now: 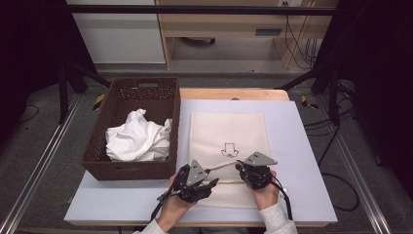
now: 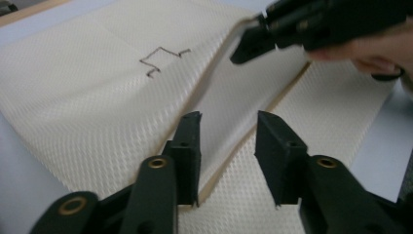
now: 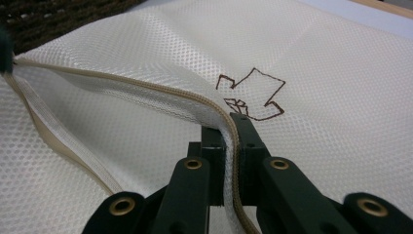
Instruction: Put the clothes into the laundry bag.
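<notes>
Mesh laundry bag (image 1: 228, 131) on table; right gripper (image 3: 228, 127) fingers pinching its zipper edge; left gripper (image 2: 228, 127) fingers apart, empty

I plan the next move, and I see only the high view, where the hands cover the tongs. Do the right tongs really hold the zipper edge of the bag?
Observer: Yes. In the right gripper view the right tongs are shut on the upper zipper edge of the mesh bag and hold it above the lower layer.
Operator: And the left tongs?
Observer: The left tongs are open and grip nothing. The lower zipper edge runs between them.
</notes>
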`<state>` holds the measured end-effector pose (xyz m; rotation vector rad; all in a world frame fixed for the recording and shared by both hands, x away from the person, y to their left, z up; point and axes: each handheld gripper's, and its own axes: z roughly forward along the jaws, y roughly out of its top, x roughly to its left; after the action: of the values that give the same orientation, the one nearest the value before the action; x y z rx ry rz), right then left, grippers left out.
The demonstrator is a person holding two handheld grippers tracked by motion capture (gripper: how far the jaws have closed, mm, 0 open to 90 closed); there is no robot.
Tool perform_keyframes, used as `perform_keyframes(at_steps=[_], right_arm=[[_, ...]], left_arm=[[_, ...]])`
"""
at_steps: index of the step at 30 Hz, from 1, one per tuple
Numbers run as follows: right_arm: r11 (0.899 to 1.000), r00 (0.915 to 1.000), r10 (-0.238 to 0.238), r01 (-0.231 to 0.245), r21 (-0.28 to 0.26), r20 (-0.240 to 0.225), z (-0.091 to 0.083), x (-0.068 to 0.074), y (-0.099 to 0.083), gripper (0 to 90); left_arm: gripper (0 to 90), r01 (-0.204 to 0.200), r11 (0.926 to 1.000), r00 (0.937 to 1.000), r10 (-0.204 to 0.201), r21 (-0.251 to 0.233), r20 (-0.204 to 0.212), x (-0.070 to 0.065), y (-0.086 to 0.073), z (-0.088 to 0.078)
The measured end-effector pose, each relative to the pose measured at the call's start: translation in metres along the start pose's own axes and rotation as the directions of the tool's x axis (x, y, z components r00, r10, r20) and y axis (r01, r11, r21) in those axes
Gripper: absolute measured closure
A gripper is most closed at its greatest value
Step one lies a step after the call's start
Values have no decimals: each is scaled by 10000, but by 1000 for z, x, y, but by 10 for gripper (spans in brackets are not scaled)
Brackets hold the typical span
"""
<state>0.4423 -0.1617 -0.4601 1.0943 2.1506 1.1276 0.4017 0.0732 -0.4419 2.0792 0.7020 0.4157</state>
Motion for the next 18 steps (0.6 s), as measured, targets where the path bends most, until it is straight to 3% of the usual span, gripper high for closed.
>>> perform_keyframes(at_steps=[3, 6, 13, 18], right_arm=[[9998, 9999, 121, -122, -164, -16, -2, -1, 1, 858], [9983, 9995, 281, -286, -504, -106, -6, -3, 5, 858], [9927, 9988, 459, -474, -1105, -163, -14, -7, 15, 856], [9886, 9990, 429, -442, -1440, -124, -19, -9, 25, 856]], left_arm=[[749, 57, 9999, 9998, -59, 92, 172, -2, -9, 1], [811, -54, 9985, 9999, 46, 542, 144, -4, -22, 11], [839, -186, 9927, 9998, 173, 1189, 124, -6, -33, 25], [839, -232, 9925, 9997, 225, 1200, 77, -7, -33, 25]])
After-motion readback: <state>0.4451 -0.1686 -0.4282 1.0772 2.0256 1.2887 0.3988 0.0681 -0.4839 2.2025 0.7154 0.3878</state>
